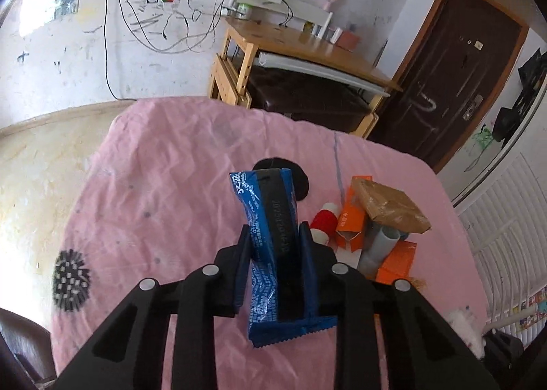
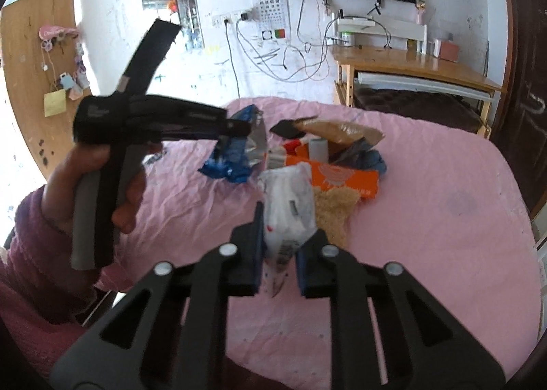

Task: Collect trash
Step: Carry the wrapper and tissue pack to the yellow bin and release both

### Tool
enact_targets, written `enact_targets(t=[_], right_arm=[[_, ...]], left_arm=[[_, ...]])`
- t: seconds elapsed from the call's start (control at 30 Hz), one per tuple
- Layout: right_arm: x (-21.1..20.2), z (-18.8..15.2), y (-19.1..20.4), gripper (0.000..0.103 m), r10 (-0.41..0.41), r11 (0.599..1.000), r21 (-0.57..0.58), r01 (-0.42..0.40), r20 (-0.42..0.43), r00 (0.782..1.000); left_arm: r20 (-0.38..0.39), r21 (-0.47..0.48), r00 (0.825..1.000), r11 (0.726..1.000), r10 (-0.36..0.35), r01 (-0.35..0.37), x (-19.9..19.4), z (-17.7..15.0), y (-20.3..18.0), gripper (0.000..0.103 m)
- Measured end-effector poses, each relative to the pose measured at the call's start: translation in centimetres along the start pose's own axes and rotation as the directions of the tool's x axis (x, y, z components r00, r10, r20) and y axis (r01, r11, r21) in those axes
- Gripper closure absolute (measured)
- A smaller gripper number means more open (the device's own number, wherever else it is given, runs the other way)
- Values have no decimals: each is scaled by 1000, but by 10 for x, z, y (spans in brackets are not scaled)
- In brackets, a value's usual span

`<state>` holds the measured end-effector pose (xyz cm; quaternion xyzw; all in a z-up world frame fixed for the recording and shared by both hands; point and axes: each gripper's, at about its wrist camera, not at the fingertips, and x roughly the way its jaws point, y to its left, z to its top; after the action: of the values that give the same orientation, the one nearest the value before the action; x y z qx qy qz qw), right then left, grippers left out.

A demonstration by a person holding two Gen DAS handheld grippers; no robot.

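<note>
My left gripper (image 1: 275, 236) is shut on a blue snack wrapper (image 1: 273, 236) and holds it above the pink cloth (image 1: 154, 184). In the right wrist view the left gripper (image 2: 239, 128) carries the same blue wrapper (image 2: 236, 154) just left of the trash pile. My right gripper (image 2: 289, 229) is shut on a white plastic wrapper (image 2: 290, 205), held above the cloth in front of the pile. The pile holds an orange box (image 2: 342, 181), a brown cardboard piece (image 1: 393, 205), a red-and-white cup (image 1: 323, 220), a grey tube (image 1: 379, 246) and a tan sponge-like scrap (image 2: 336, 208).
The pink cloth covers a table (image 2: 444, 219). A black disc (image 1: 301, 181) lies beyond the blue wrapper. A wooden desk (image 1: 307, 48) stands behind the table, with a dark door (image 1: 461, 75) to its right. A white slatted surface (image 1: 506, 225) is at the right.
</note>
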<state>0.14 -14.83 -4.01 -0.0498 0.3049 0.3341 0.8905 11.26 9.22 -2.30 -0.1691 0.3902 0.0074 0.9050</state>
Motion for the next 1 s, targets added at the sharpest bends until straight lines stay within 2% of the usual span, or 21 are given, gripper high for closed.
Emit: enact_targets(t=[0.23, 0.57, 0.8, 1.0], right_arm=[[-10, 8, -23, 89, 3, 998, 68, -5, 37, 999], [-44, 13, -77, 88, -77, 984, 172, 56, 119, 990], [-73, 5, -126, 88, -185, 957, 251, 144, 148, 972], [-100, -14, -177, 88, -295, 912, 340, 229, 158, 942]], left_arm=[[48, 27, 998, 999, -43, 42, -29, 8, -11, 80], [80, 108, 990, 989, -114, 105, -61, 13, -47, 80], [55, 213, 983, 964, -175, 160, -65, 12, -102, 80], [3, 319, 975, 924, -222, 210, -57, 3, -167, 80]])
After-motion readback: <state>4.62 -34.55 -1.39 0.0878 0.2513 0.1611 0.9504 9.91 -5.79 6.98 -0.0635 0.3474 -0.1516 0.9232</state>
